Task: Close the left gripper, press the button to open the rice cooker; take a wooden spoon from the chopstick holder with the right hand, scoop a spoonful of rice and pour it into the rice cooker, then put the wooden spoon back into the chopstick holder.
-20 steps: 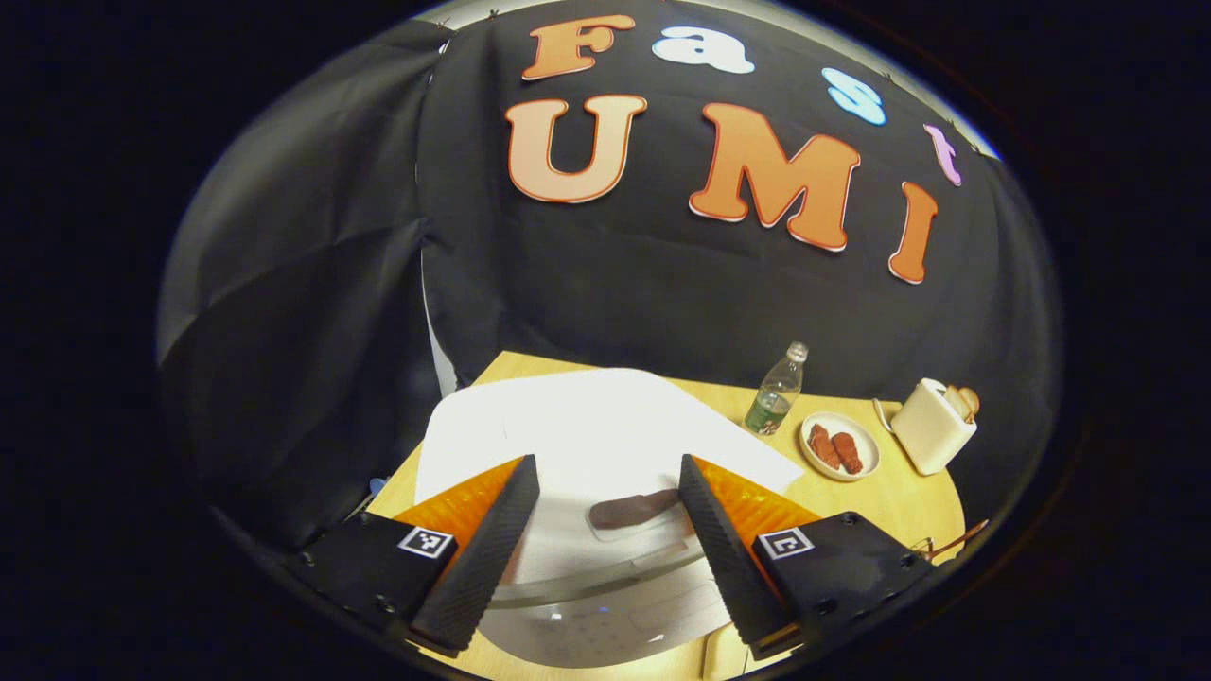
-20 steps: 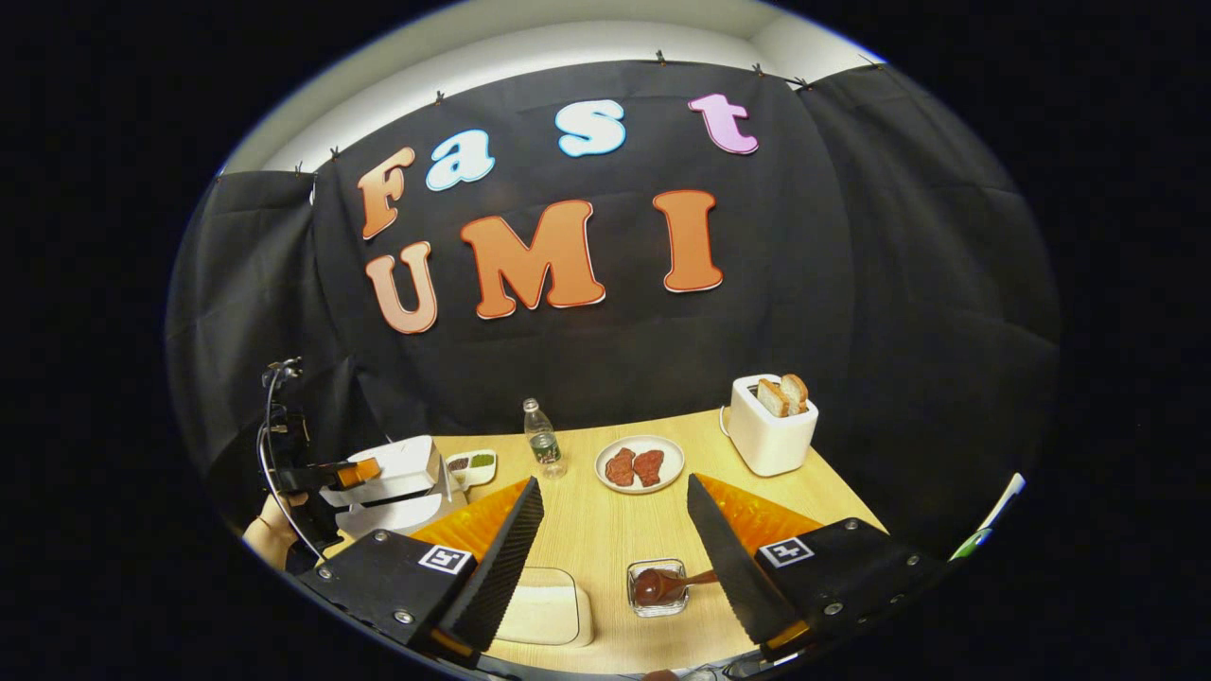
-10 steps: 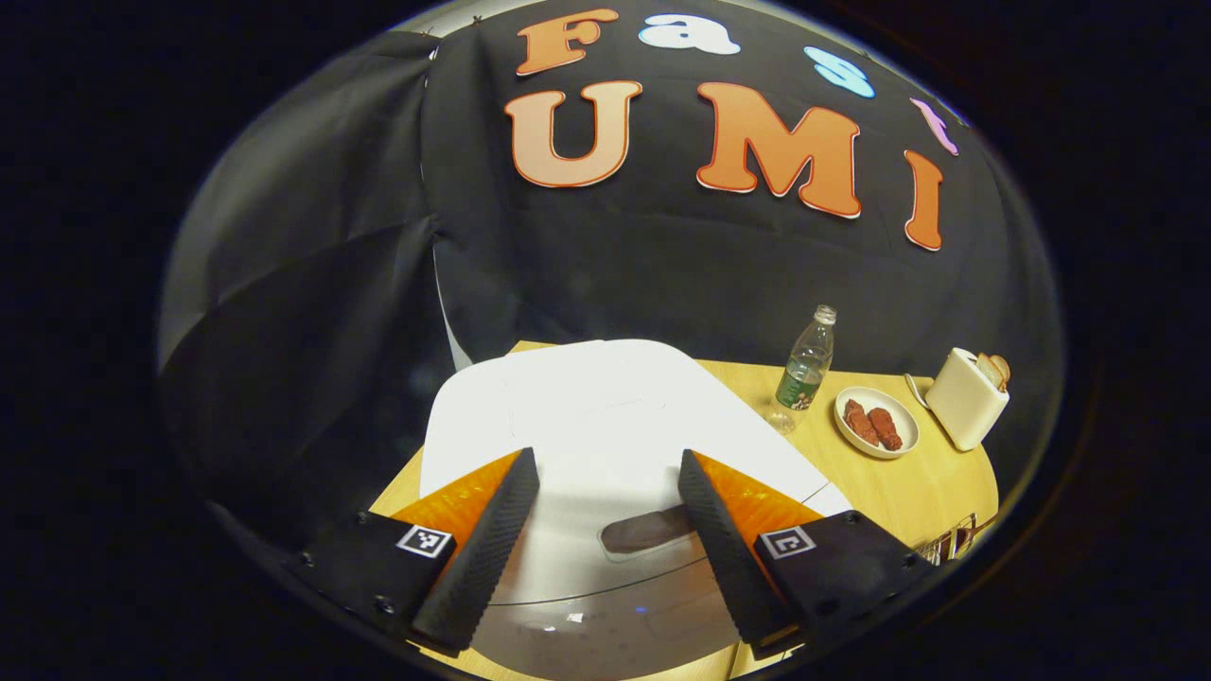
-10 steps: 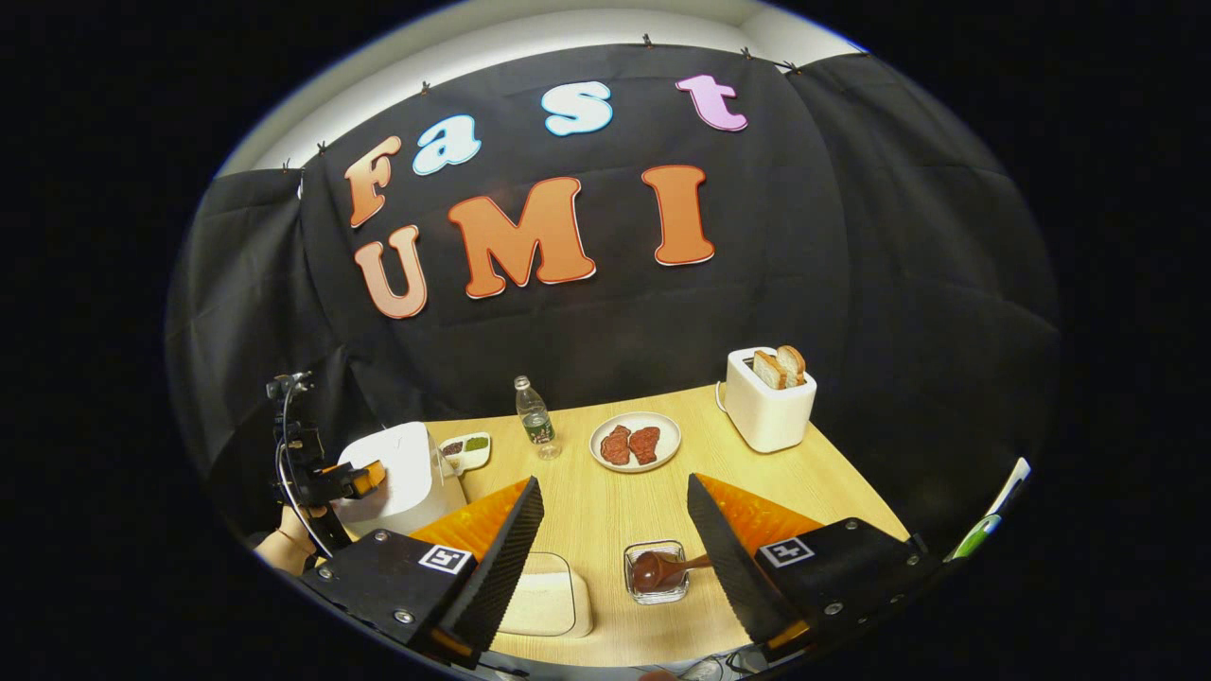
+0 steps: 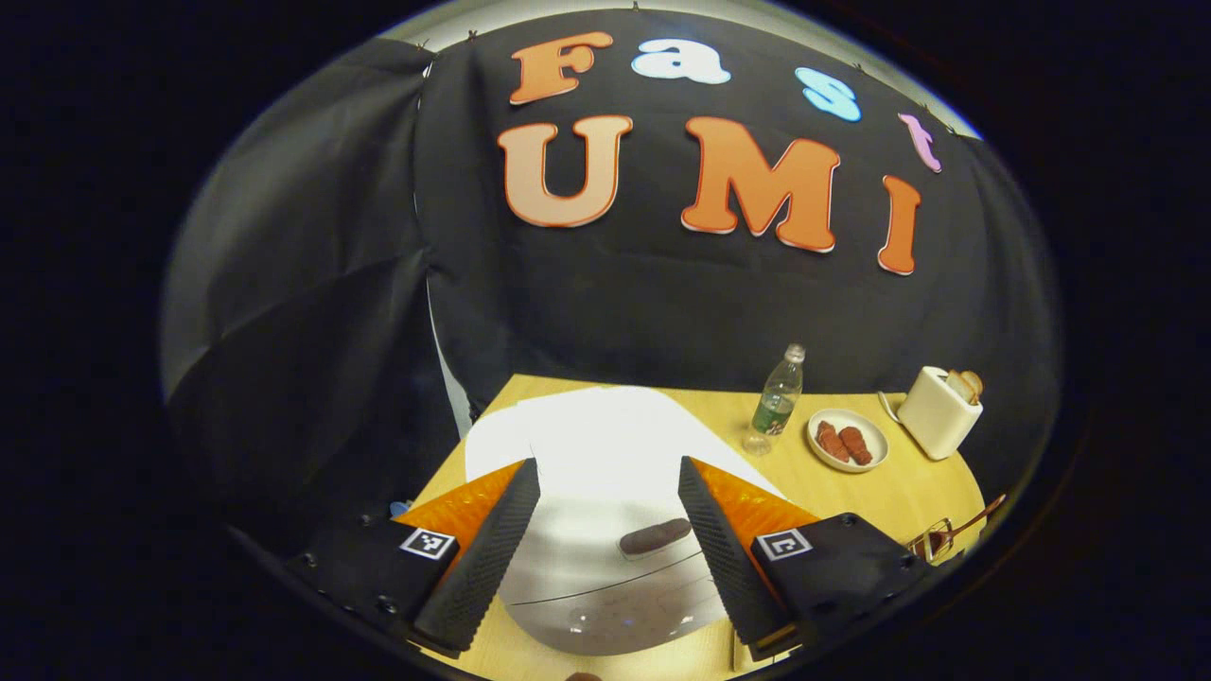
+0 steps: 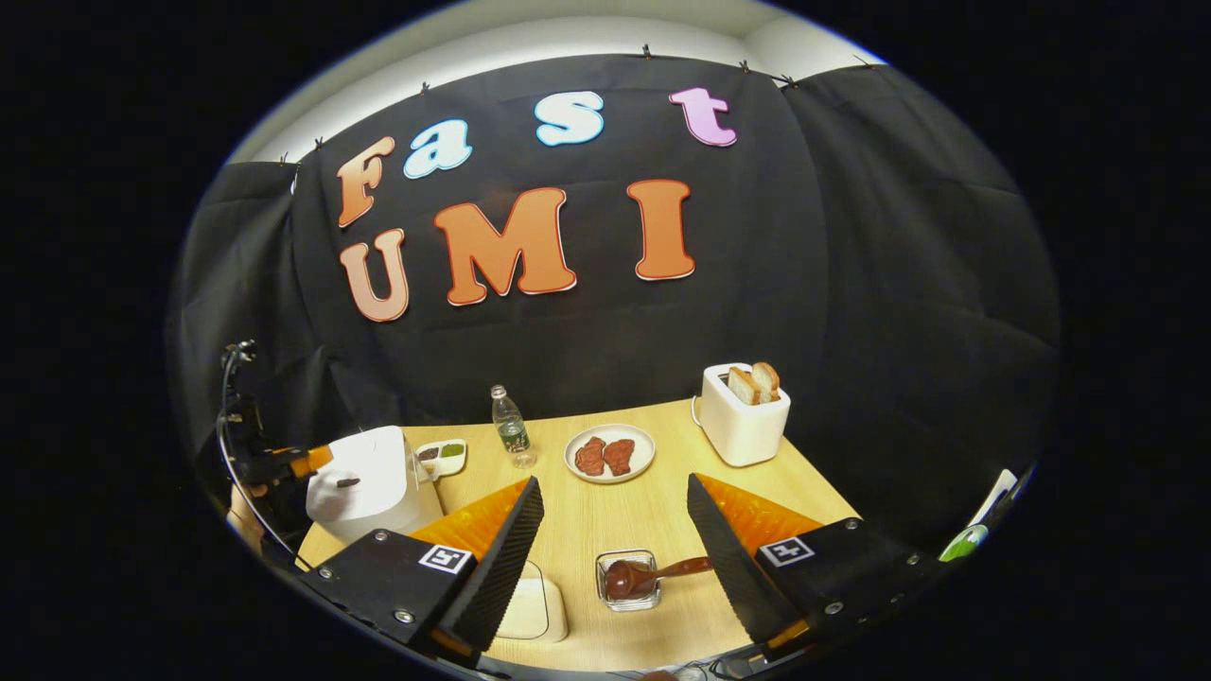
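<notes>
The white rice cooker (image 5: 605, 445) stands with its lid down, its dark button (image 5: 655, 535) facing me between the fingers of my left gripper (image 5: 605, 463). That gripper is open and hovers short of the cooker, touching nothing. In the right gripper view the cooker (image 6: 364, 478) sits at the table's left, with the left gripper (image 6: 289, 463) beside it. The wooden spoon (image 6: 629, 575) lies in a small glass holder (image 6: 626, 596) just ahead of my right gripper (image 6: 613, 480), which is open and empty. A white rice box (image 6: 532, 610) sits partly behind its left finger.
On the wooden table (image 6: 615, 515) stand a water bottle (image 6: 511, 427), a plate of meat (image 6: 610, 454), a white toaster (image 6: 740, 416) with bread, and a small sauce dish (image 6: 443, 456) by the cooker. Black cloth walls the back and sides.
The left gripper has drawn back from the cooker, which now looks smaller and farther. The right view has shifted a little, sliding the table's things leftward. Both grippers stay open.
</notes>
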A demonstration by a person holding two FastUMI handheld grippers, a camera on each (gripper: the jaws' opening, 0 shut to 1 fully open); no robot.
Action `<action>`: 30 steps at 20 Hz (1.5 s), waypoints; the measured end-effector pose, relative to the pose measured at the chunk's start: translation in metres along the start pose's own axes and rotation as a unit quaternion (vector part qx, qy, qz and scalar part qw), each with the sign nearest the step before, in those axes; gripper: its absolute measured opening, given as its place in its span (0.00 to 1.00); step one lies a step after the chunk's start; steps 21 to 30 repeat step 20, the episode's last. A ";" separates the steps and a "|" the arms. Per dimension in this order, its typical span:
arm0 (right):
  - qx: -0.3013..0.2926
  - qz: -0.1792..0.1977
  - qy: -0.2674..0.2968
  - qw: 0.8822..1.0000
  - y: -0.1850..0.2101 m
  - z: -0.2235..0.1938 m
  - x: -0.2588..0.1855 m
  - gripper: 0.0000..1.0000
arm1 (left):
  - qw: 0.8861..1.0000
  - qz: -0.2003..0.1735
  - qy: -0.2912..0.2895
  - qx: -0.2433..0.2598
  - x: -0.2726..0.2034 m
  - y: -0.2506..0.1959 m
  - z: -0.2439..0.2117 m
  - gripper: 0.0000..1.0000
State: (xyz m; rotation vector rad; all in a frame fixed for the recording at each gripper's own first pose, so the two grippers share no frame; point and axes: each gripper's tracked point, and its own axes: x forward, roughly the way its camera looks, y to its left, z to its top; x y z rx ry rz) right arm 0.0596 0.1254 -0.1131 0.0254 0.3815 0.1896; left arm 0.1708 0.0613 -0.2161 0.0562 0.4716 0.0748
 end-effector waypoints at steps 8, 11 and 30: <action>-0.036 -0.019 -0.069 0.997 0.001 0.061 -0.012 0.95 | 0.990 -0.006 -0.141 -0.012 -0.134 0.026 0.139 1.00; -0.038 -0.021 -0.091 0.995 0.002 0.080 -0.021 0.95 | 0.985 0.009 -0.170 0.001 -0.176 0.047 0.161 1.00; -0.047 -0.029 -0.129 0.990 0.002 0.101 -0.039 0.95 | 0.979 0.027 -0.201 -0.019 -0.232 0.074 0.167 0.99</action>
